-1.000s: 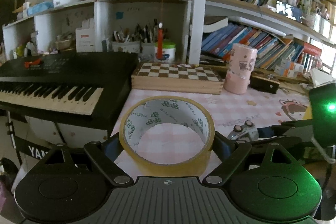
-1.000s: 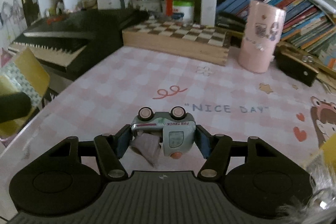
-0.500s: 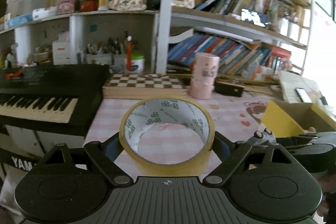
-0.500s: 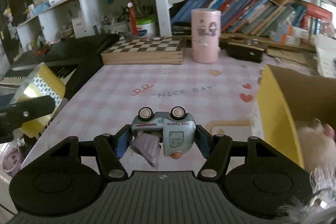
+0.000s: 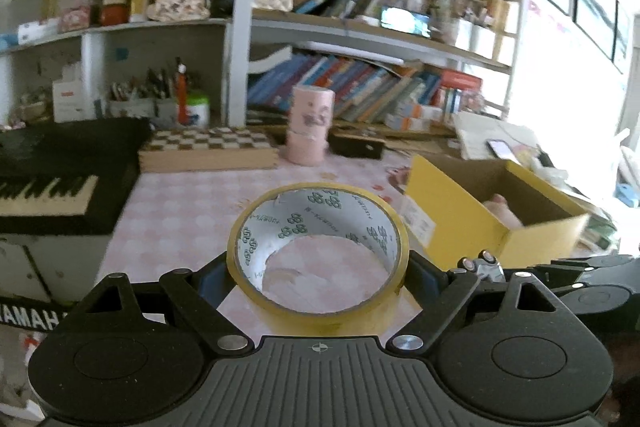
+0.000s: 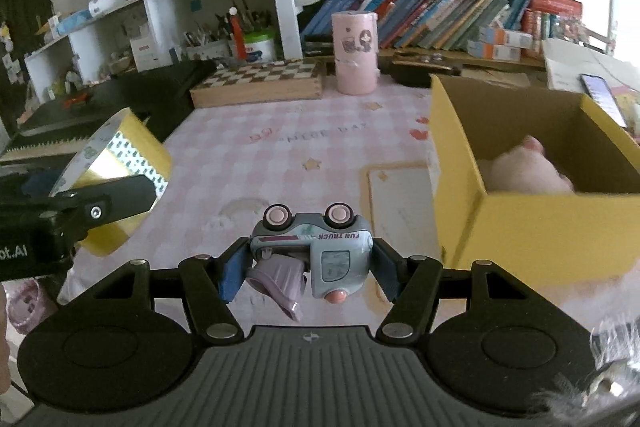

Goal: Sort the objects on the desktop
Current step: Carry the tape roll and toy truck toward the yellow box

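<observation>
Both grippers have swung toward the yellow box (image 6: 520, 223), now at three o'clock. Left gripper (image 5: 318, 267) is spread wide, clamping the tape roll (image 5: 320, 311); right gripper (image 6: 310, 261), half closed, pinches the overturned toy truck (image 6: 316, 247) above the pink table (image 6: 280, 155).

Yellow box (image 6: 532, 227) wall is hiding most of the pink plush (image 6: 524, 171) inside it, the box's right end is running off frame, and book spines (image 5: 360, 87) behind the box are blurring past legibility.
</observation>
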The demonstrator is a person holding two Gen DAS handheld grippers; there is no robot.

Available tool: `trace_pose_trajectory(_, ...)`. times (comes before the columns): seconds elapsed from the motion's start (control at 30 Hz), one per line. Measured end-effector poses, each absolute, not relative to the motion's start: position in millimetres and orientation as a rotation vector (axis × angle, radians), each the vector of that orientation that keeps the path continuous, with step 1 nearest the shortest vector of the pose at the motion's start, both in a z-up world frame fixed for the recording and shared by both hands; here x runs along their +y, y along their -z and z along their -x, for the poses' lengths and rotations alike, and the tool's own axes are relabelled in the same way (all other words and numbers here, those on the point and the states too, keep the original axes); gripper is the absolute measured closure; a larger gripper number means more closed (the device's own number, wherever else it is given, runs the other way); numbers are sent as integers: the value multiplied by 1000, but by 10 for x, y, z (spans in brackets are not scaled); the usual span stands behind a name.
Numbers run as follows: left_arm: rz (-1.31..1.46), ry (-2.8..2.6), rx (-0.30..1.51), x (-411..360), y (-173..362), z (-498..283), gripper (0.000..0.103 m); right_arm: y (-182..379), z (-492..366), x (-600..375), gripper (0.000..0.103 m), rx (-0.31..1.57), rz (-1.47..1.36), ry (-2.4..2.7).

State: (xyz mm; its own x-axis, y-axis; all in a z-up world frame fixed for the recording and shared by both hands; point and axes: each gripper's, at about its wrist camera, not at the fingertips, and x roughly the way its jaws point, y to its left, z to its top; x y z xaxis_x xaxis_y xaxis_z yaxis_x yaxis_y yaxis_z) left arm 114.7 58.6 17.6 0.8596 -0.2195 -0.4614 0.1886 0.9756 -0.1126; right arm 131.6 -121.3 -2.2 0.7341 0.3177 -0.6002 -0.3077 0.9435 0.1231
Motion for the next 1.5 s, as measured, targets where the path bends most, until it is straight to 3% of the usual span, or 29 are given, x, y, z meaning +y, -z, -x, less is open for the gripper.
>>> trace_pose_trajectory(0.67, -37, 455, 513, -24, -125, -551, 14, 176, -203, -1809, 41, 672, -112, -128)
trace_pose_trajectory(1.5, -96, 705, 502, -557, -103, -248, 14, 124, 479, -2228, 41, 657, -174, 101)
